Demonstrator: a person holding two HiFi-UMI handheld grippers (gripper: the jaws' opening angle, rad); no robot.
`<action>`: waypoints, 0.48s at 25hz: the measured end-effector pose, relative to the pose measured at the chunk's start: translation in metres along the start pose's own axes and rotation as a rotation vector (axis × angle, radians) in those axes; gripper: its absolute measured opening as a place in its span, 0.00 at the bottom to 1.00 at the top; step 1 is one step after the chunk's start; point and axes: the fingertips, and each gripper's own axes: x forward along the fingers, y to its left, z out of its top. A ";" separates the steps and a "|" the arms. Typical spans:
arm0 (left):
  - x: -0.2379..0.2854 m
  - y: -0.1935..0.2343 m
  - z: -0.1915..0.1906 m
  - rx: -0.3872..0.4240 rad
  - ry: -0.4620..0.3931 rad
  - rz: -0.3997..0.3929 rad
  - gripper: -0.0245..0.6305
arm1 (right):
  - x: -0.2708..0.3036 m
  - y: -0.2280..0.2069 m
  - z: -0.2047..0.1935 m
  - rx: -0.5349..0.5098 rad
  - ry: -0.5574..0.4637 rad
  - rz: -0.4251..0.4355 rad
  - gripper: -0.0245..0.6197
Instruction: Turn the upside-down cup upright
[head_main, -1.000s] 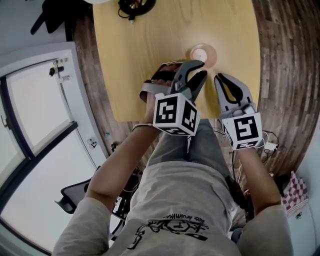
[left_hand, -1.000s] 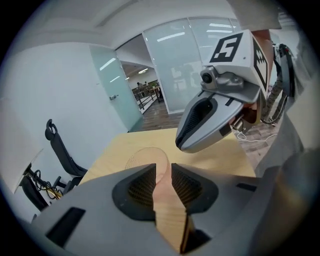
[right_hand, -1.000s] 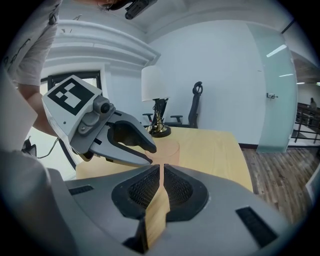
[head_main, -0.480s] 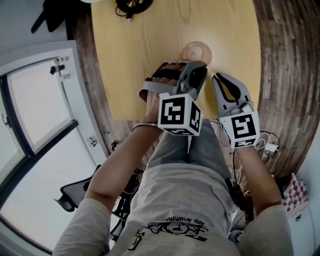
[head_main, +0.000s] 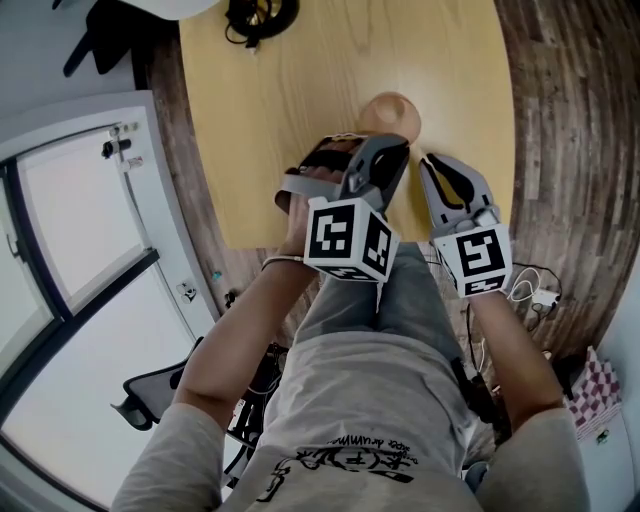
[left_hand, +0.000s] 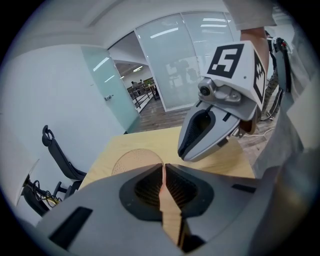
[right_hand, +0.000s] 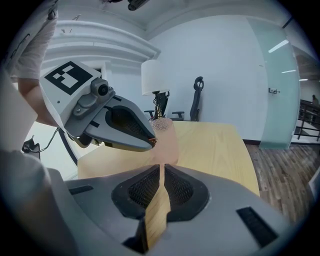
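Jaws of the left gripper (head_main: 397, 150) are closing on the thin wall of a peach-coloured translucent plastic cup (head_main: 392, 111). In the left gripper view an orange sliver of that wall shows pinched between the ribbed black pads (left_hand: 176, 186), with the cup's rounded body just beyond them. The cup is over the near part of the light wooden table (head_main: 270, 90), close to the edge by the person's lap. In the right gripper view its dotted end is uppermost and the body leans slightly. I cannot tell whether it touches the tabletop. The right gripper (head_main: 432, 166) hangs just beside the left one, to the right of the cup and apart from it. Its jaws are pressed together with nothing between them. Dark wood-plank floor (head_main: 570, 120) surrounds the table.
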 end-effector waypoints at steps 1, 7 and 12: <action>-0.002 0.001 0.002 -0.018 -0.013 -0.005 0.07 | 0.000 0.000 0.000 0.004 -0.004 0.004 0.08; -0.023 0.019 0.018 -0.274 -0.184 -0.057 0.07 | 0.003 -0.005 0.003 0.040 -0.018 0.022 0.12; -0.043 0.034 0.025 -0.441 -0.324 -0.098 0.07 | 0.008 -0.003 0.004 0.020 -0.003 0.030 0.32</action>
